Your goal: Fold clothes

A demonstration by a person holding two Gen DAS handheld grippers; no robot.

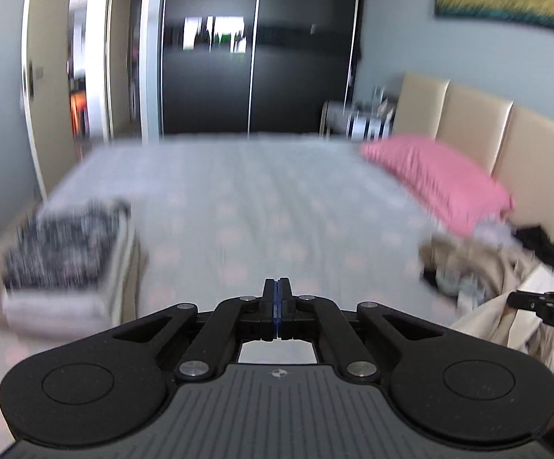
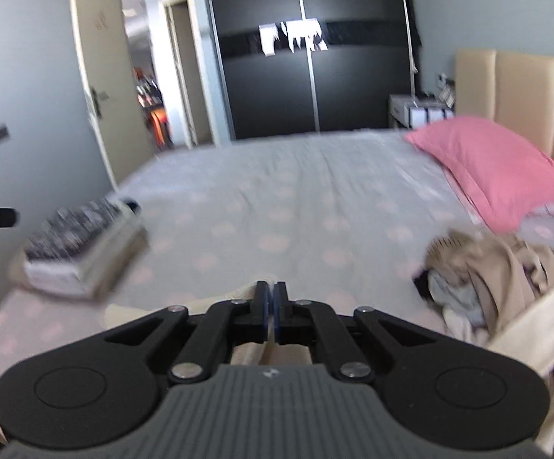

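Bedroom, grey dotted bedsheet (image 2: 277, 199) as work surface. Loose heap of beige clothes (image 2: 506, 279) lies at the right edge below the pink pillow (image 2: 495, 164); folded stack (image 2: 82, 252) sits well apart at the left. Heap is off to the right of both tools, nearer the right gripper (image 2: 270, 298), whose jaws are almost together over cream fabric (image 2: 235, 294); whether it is pinched, cannot tell. Left gripper (image 1: 278, 296) is closed tight, holding nothing.
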